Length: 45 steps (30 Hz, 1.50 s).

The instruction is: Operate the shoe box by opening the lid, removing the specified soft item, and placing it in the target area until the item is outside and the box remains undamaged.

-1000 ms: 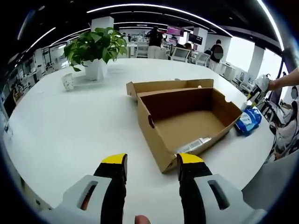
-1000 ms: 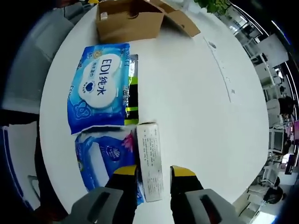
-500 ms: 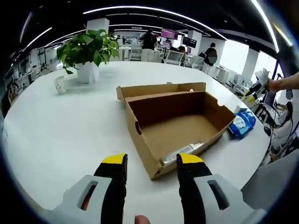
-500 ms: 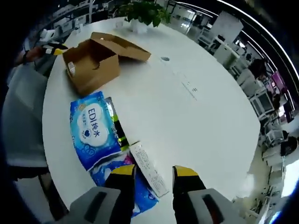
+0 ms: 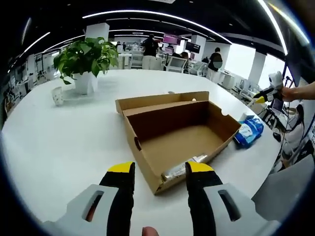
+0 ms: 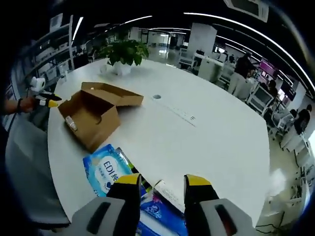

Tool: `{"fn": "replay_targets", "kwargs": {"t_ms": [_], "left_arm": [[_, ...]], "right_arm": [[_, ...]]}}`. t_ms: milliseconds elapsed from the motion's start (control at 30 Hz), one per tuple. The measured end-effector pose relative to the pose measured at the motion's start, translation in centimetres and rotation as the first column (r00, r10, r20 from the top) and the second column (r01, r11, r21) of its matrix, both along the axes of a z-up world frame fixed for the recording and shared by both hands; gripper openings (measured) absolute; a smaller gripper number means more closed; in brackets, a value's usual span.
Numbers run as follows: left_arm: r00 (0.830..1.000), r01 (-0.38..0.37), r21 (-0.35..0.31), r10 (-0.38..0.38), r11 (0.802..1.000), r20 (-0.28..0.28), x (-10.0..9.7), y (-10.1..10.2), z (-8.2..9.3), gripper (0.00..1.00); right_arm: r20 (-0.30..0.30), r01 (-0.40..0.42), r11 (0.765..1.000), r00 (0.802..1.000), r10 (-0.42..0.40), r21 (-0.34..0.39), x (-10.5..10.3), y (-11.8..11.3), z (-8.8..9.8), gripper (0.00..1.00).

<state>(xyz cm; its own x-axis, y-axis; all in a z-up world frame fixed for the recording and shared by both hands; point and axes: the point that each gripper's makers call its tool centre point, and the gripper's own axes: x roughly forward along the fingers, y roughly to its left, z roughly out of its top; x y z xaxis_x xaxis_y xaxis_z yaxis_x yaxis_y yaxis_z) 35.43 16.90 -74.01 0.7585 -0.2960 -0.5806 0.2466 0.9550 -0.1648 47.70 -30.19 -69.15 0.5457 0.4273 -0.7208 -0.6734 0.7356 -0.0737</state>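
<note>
The brown cardboard shoe box (image 5: 177,135) lies open on the white round table (image 5: 64,132), its lid folded flat behind it. A silvery soft packet (image 5: 184,167) rests inside at the box's near wall. My left gripper (image 5: 160,172) hovers open just in front of that wall, empty. In the right gripper view the same box (image 6: 93,110) lies far left. My right gripper (image 6: 160,183) is open above blue tissue packs (image 6: 110,172) and a white carton (image 6: 170,194). The right gripper (image 5: 268,93) also appears at the far right, held by a hand.
A potted green plant (image 5: 83,56) and a small white cup (image 5: 57,95) stand at the table's far left. Blue packs (image 5: 248,130) lie right of the box. Desks, chairs and people fill the office behind. The table edge runs close below both grippers.
The right gripper has lifted up and away from the tissue packs and carton, bringing the whole table into its view. The left gripper view has shifted slightly, with the box now more central.
</note>
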Motion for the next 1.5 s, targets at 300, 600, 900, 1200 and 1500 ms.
{"fn": "replay_targets", "kwargs": {"t_ms": [300, 600, 900, 1200, 1500], "left_arm": [[0.997, 0.073, 0.029, -0.073, 0.997, -0.005, 0.8, -0.3, 0.3, 0.41], [0.98, 0.201, 0.073, -0.2, 0.977, -0.025, 2.1, -1.7, 0.5, 0.42], [0.931, 0.366, 0.127, -0.361, 0.922, -0.057, 3.7, -3.4, 0.6, 0.41], [0.88, 0.474, 0.155, -0.46, 0.867, -0.118, 4.8, -4.6, -0.4, 0.42], [0.807, 0.586, 0.161, -0.553, 0.794, -0.207, 4.8, -6.4, -2.7, 0.43]], "right_arm": [[0.046, 0.003, 0.991, 0.999, -0.01, 0.131, -1.9, 4.8, 1.2, 0.33], [0.076, -0.021, 0.98, 0.997, 0.006, 0.199, -5.1, 9.3, 1.3, 0.34], [0.101, -0.036, 0.969, 0.995, 0.012, 0.243, -8.3, 11.9, 1.8, 0.34], [0.096, -0.019, 0.969, 0.995, -0.005, 0.246, -11.8, 13.1, 0.9, 0.36], [0.089, 0.034, 0.963, 0.994, -0.06, 0.267, -14.5, 13.2, 0.1, 0.37]]}}
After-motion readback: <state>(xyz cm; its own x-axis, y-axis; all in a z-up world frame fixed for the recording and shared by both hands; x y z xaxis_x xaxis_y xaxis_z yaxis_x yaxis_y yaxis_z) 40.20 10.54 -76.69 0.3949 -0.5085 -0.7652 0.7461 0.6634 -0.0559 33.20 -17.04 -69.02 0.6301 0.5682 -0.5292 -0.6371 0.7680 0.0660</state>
